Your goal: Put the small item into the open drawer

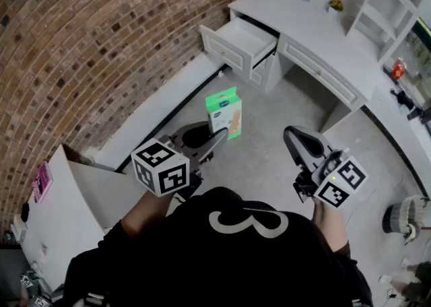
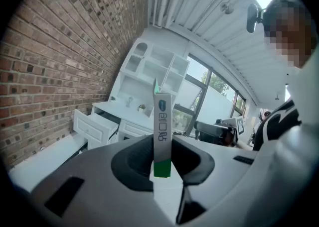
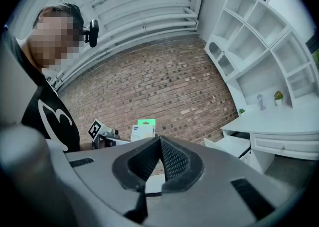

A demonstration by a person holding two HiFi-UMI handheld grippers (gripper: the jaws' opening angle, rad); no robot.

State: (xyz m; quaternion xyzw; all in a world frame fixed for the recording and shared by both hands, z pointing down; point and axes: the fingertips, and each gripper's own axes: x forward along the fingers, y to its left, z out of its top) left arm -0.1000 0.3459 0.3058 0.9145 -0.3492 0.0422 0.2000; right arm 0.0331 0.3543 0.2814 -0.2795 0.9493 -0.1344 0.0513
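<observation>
Fingers (image 2: 132, 164) of left gripper (image 1: 221, 134) are clamped on the box (image 1: 223, 114), its long axis pointing straight out at the open drawer (image 1: 244, 42) well ahead; right gripper (image 1: 291, 136) is closed up, empty.

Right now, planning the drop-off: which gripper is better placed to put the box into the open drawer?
Left. The left gripper grips the box in its jaws, facing the open drawer; the right gripper is shut, holding nothing.
</observation>
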